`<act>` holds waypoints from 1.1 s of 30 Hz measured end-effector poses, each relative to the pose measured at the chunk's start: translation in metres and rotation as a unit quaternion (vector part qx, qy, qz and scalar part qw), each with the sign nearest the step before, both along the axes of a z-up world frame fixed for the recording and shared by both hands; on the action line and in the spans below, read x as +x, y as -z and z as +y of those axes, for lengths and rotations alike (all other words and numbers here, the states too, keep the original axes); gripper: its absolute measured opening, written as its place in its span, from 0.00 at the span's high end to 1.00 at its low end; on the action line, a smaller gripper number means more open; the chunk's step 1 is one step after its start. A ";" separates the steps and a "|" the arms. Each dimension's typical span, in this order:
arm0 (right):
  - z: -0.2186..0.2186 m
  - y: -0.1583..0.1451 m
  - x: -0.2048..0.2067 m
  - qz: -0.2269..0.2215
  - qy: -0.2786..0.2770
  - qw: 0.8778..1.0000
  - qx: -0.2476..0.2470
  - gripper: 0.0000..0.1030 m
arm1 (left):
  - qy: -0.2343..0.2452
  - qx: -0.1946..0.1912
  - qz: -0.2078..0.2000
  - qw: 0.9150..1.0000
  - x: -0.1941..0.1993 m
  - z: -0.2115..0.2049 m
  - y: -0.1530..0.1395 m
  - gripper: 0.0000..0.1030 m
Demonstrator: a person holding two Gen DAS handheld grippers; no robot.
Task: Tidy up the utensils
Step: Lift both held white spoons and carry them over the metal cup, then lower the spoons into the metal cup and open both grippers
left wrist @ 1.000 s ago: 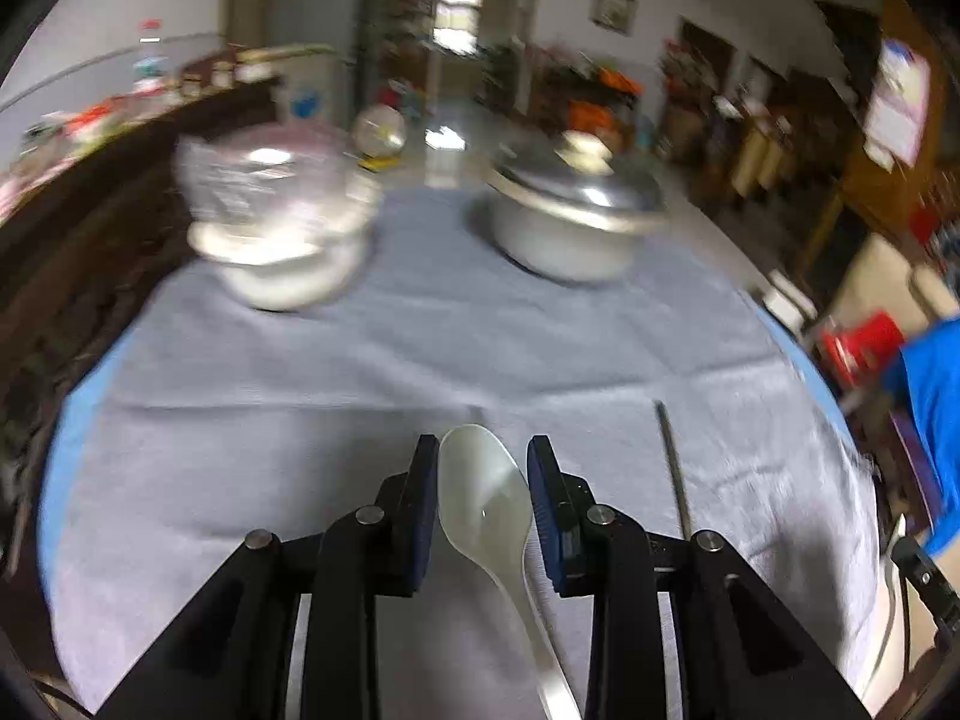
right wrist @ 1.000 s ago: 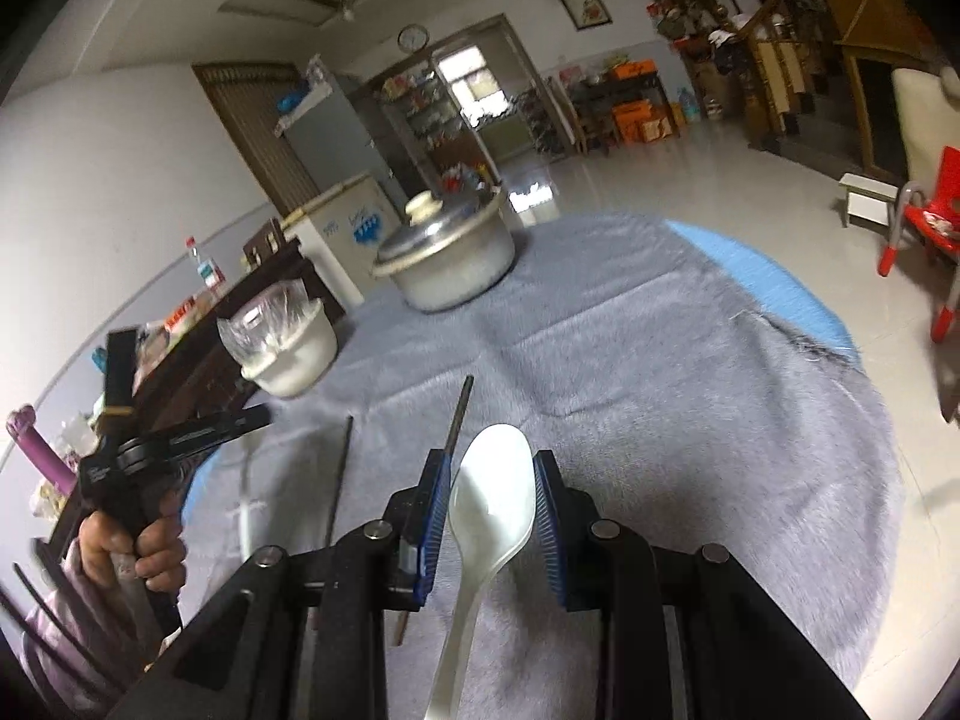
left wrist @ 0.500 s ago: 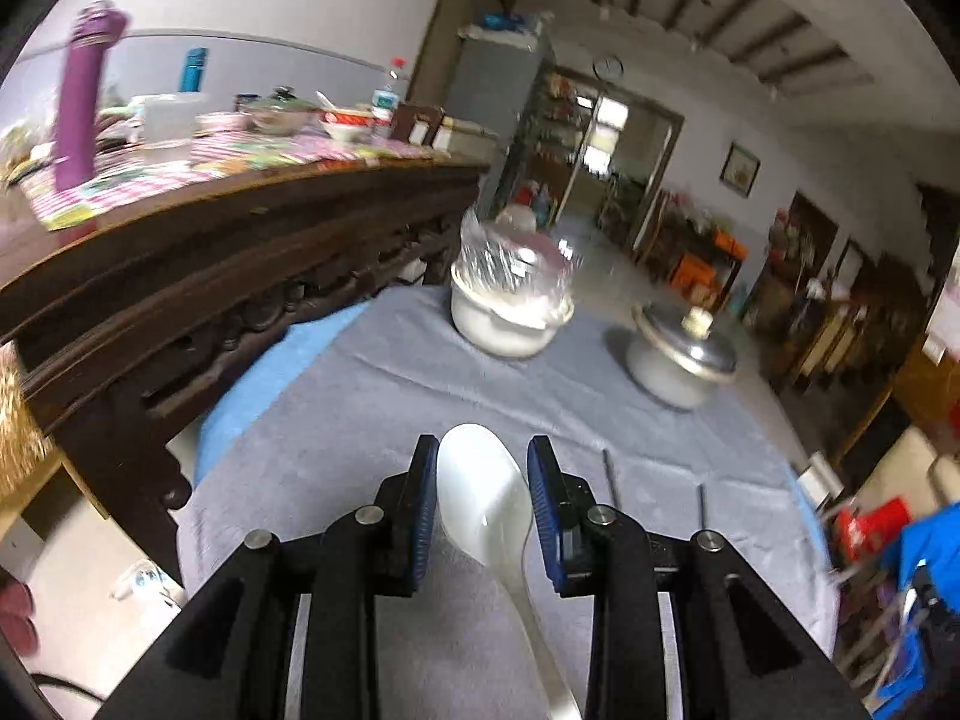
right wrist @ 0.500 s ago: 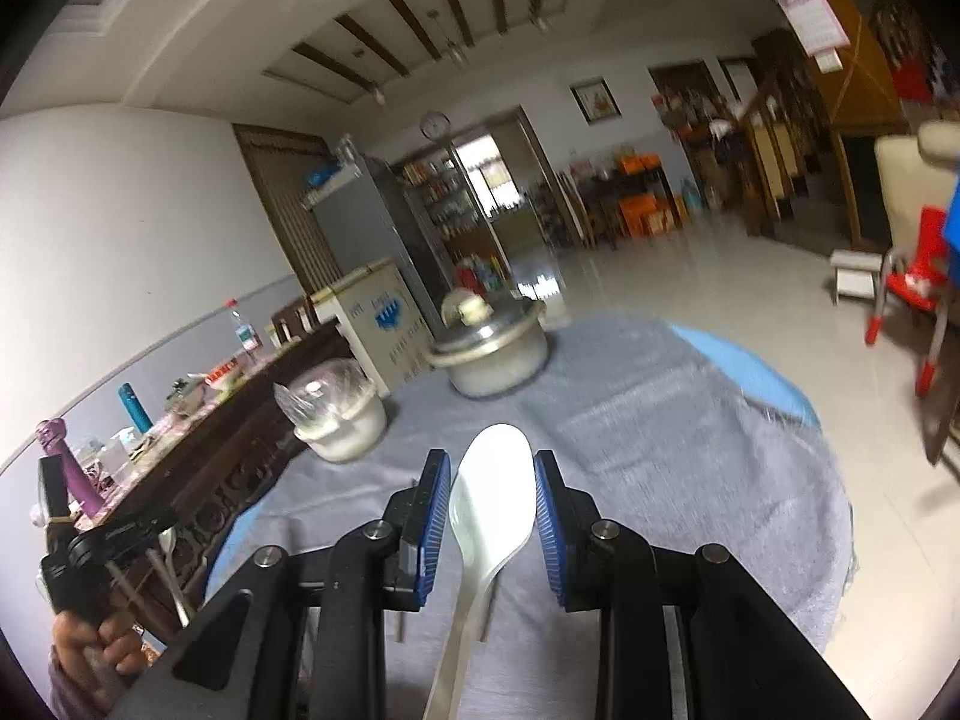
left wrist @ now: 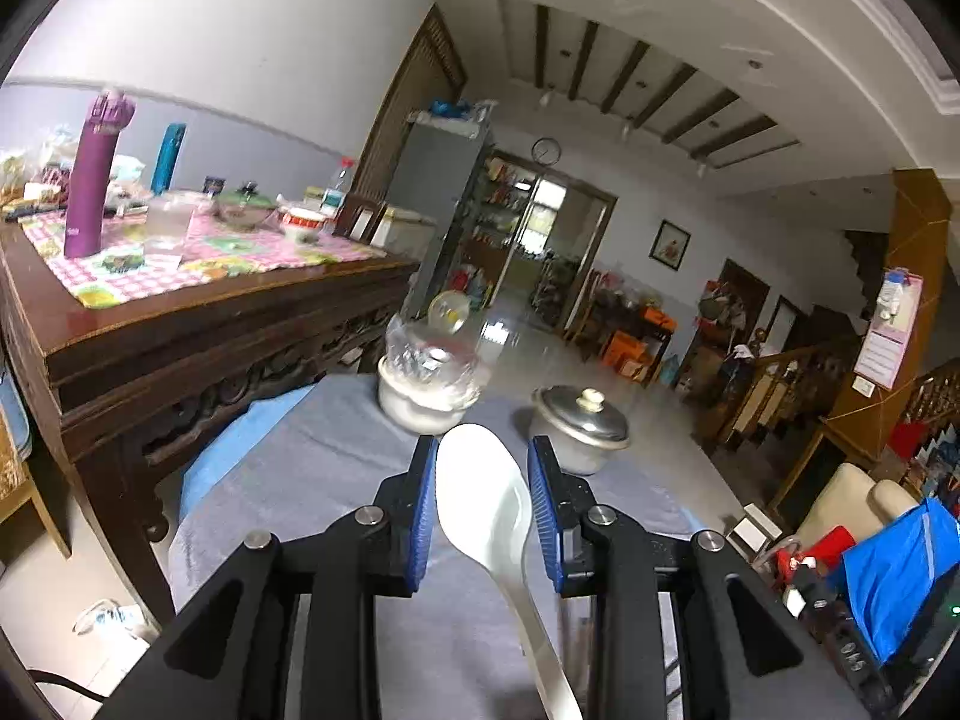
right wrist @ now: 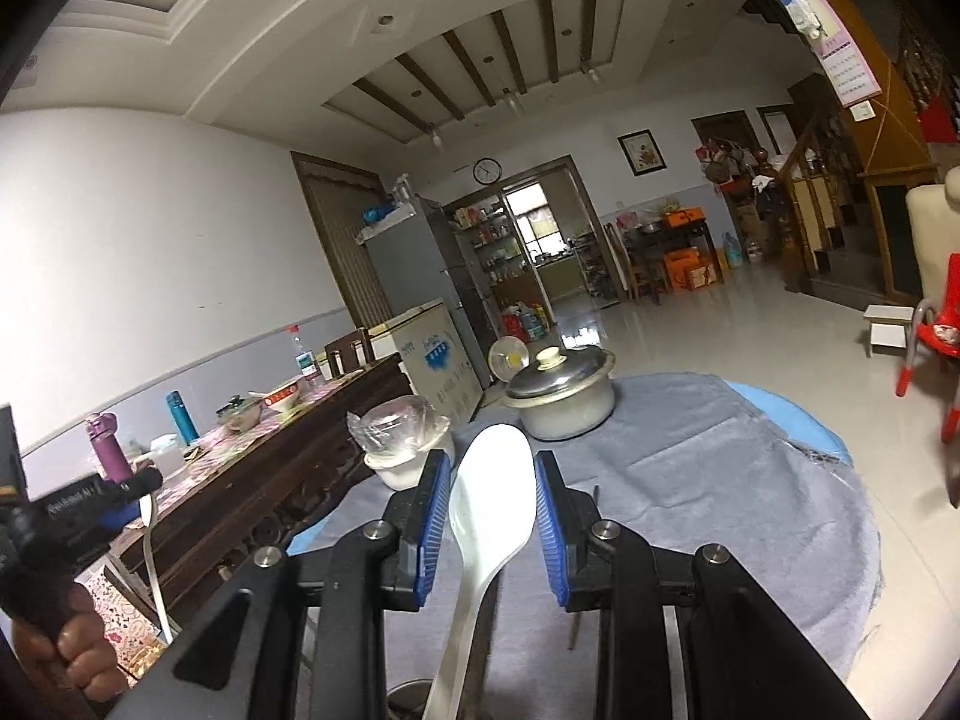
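My left gripper [left wrist: 482, 450] is shut on a white plastic spoon [left wrist: 480, 498], bowl forward between the blue pads, handle running back to the lower right. My right gripper [right wrist: 492, 462] is shut on a second white spoon [right wrist: 492, 498] in the same way. Both hang above the round table's grey cloth [right wrist: 720, 480]. In the right wrist view the left gripper's black body [right wrist: 90, 504] shows at far left in a person's hand [right wrist: 66, 648], its spoon's handle [right wrist: 153, 564] hanging down. A dark chopstick [right wrist: 595, 495] lies on the cloth just right of my right gripper.
At the table's far side stand a white bowl under plastic wrap [left wrist: 429, 387] and a white pot with a metal lid [left wrist: 579, 426]. A dark wooden sideboard [left wrist: 180, 324] crowded with bottles and bowls runs along the left. Red chair [right wrist: 927, 330] on the right.
Both grippers have risen and tipped upward with their spoons still held. The table now sits lower and farther off, and the left view has swung toward the sideboard.
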State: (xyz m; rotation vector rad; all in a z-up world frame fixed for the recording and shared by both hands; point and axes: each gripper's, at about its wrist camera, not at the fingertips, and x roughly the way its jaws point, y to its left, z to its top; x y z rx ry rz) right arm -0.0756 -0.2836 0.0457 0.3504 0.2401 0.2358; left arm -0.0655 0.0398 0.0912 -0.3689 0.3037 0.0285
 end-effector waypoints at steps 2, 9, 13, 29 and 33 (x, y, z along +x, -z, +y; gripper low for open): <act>0.008 0.000 -0.002 -0.007 0.000 1.000 -0.006 0.70 | 0.003 0.014 -0.013 1.000 -0.006 -0.011 -0.004 0.70; 0.031 0.003 -0.007 -0.033 0.004 0.999 -0.032 0.70 | 0.017 0.018 -0.014 1.000 -0.009 -0.031 0.002 0.70; 0.038 0.009 -0.008 -0.044 0.012 0.998 -0.040 0.70 | 0.021 0.020 -0.010 1.000 -0.007 -0.041 0.008 0.70; 0.052 0.048 0.000 -0.083 0.055 0.994 -0.052 0.70 | 0.016 0.069 -0.012 0.997 0.011 -0.072 0.020 0.69; 0.054 0.055 -0.003 -0.100 0.067 0.991 -0.062 0.70 | 0.014 0.074 -0.015 0.997 0.015 -0.076 0.025 0.69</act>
